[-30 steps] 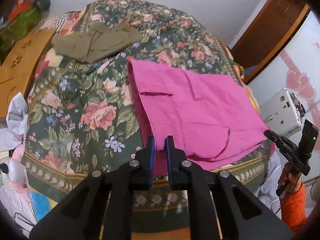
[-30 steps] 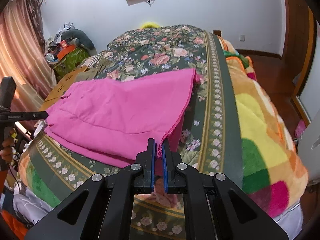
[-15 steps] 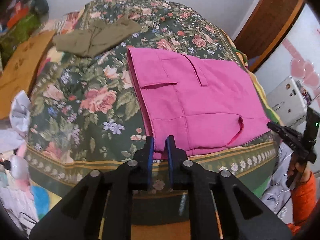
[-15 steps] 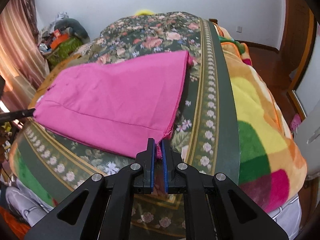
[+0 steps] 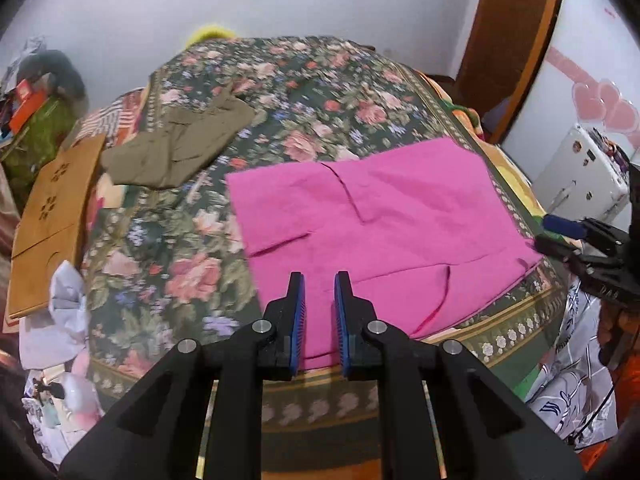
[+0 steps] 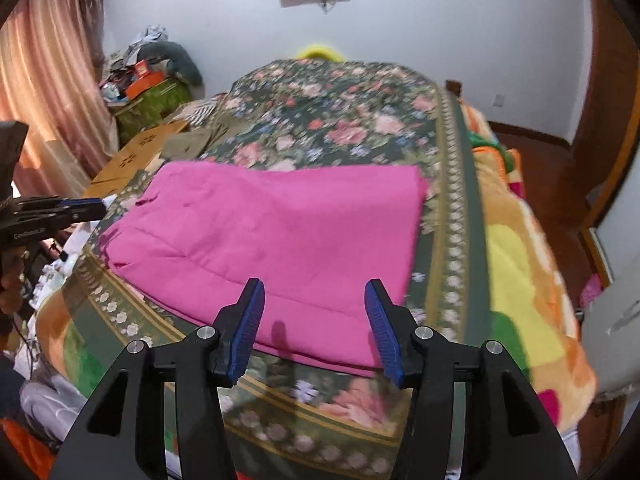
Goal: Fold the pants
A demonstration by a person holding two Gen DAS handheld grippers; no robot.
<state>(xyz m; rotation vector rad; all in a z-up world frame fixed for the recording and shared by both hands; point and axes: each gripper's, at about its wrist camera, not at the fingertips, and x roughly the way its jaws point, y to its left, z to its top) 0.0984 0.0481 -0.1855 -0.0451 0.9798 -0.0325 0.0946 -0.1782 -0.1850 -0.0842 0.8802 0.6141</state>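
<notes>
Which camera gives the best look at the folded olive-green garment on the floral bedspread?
The left wrist view: the folded olive-green garment lies in full, unobstructed. The right wrist view shows only a blurred sliver of it beyond the pink pants.

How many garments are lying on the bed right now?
2: the pink pants folded near the bed's front edge, and an olive garment farther back toward the left side. Others may be hidden.

Both wrist cams angled down, near; shared pink pants [image 5: 372, 232]
</notes>
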